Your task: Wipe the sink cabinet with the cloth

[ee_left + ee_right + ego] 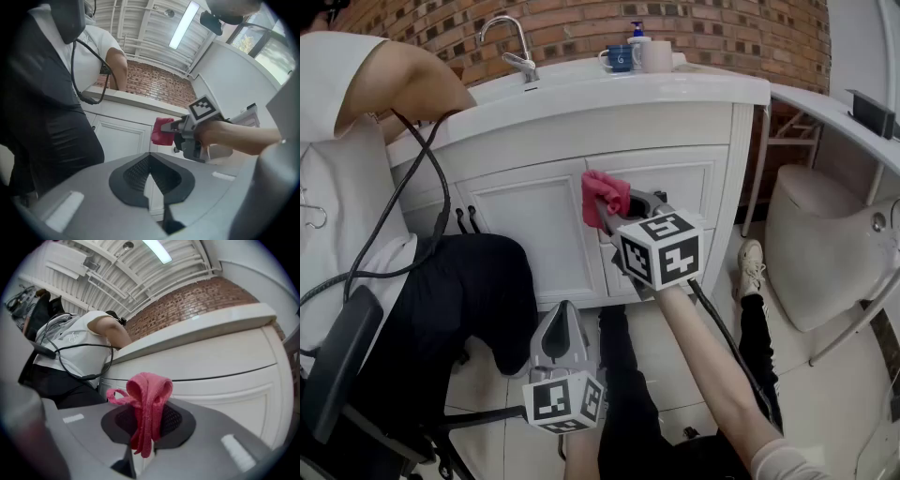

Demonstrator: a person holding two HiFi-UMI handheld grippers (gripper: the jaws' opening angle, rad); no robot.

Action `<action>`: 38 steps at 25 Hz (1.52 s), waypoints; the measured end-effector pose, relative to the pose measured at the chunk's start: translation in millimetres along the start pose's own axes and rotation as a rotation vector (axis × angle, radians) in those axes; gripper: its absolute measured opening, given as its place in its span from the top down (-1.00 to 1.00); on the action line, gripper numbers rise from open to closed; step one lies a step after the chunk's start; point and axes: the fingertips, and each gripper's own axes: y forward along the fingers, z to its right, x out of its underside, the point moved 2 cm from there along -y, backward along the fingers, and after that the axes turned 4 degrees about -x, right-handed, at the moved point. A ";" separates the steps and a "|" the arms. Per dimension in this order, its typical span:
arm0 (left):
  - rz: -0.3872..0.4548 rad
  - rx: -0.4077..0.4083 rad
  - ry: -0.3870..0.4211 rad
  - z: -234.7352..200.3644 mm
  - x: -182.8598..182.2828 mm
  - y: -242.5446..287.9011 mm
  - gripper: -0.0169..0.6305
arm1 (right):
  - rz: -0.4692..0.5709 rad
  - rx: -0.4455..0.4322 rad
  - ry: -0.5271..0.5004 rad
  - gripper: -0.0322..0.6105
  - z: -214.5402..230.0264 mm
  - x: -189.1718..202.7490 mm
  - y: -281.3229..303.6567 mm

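Cloth (149,394), clamped in right gripper (143,441), is at the sink cabinet (534,220) door; wiping seems in hand, needing steady sideways sweeps; left gripper (150,180) closed, empty.

I note the cloth (604,194): pink, bunched into folds, pinched in the right gripper (622,212), held at the white sink cabinet (534,234) front between its panelled doors; contact unclear.

The cloth (605,194) is pink, soft and nubbly, like terry. The sink cabinet (539,225) looks smooth and white-painted, with a satin sheen. The faucet (523,64) is polished metal. The far brick wall (722,33) is rough and matt, and the floor (834,403) is glossy tile.
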 end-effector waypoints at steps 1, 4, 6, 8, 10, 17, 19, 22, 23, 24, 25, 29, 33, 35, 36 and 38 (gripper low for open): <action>-0.004 0.001 0.007 -4.8 1.2 4.0 0.90 | -0.008 0.009 -0.005 0.71 4.0 -0.2 13.1; -0.011 0.003 0.021 -15.2 7.6 18.1 0.90 | -0.020 0.037 -0.030 0.71 20.3 -3.0 37.6; -0.013 0.005 0.025 -15.8 13.5 29.4 0.90 | -0.013 0.049 -0.024 0.71 36.9 -3.8 37.8; -0.023 0.015 0.026 -4.7 15.0 42.1 0.90 | 0.000 0.038 0.007 0.70 55.2 -3.0 29.4; -0.035 0.046 0.030 16.9 17.9 56.5 0.90 | 0.012 0.044 0.015 0.70 76.4 -2.7 11.8; -0.044 0.188 0.039 116.8 49.3 100.0 0.90 | 0.007 0.241 -0.015 0.70 201.4 -5.3 -95.9; -0.048 0.199 0.038 132.8 59.9 105.8 0.90 | 0.009 0.287 -0.003 0.70 228.2 -5.1 -119.3; -0.066 0.193 0.024 141.9 71.2 108.8 0.90 | -0.020 0.344 -0.032 0.71 246.9 -3.1 -137.2; -0.068 0.189 0.015 141.1 72.8 109.4 0.90 | -0.024 0.360 -0.042 0.71 247.4 -3.2 -140.6; -0.066 0.185 0.011 138.6 73.2 110.3 0.90 | -0.019 0.369 -0.048 0.71 243.6 -4.0 -143.0; -0.063 0.180 0.011 134.0 73.3 110.8 0.90 | -0.007 0.365 -0.053 0.71 234.2 -5.4 -143.3; -0.063 0.133 0.000 98.4 76.0 103.7 0.90 | 0.046 0.172 -0.027 0.71 146.9 -0.5 -97.5; -0.074 0.073 0.001 56.8 72.6 85.6 0.90 | -0.034 -0.014 -0.028 0.71 50.9 38.1 -13.4; -0.081 0.039 0.003 35.8 66.6 76.6 0.90 | -0.084 -0.011 -0.095 0.71 26.5 57.1 17.0; -0.085 0.025 0.005 25.3 65.6 73.4 0.90 | -0.099 0.015 -0.133 0.71 22.4 63.6 26.9; -0.089 0.005 0.005 5.4 68.3 69.8 0.90 | -0.112 0.075 -0.183 0.71 24.7 70.5 36.0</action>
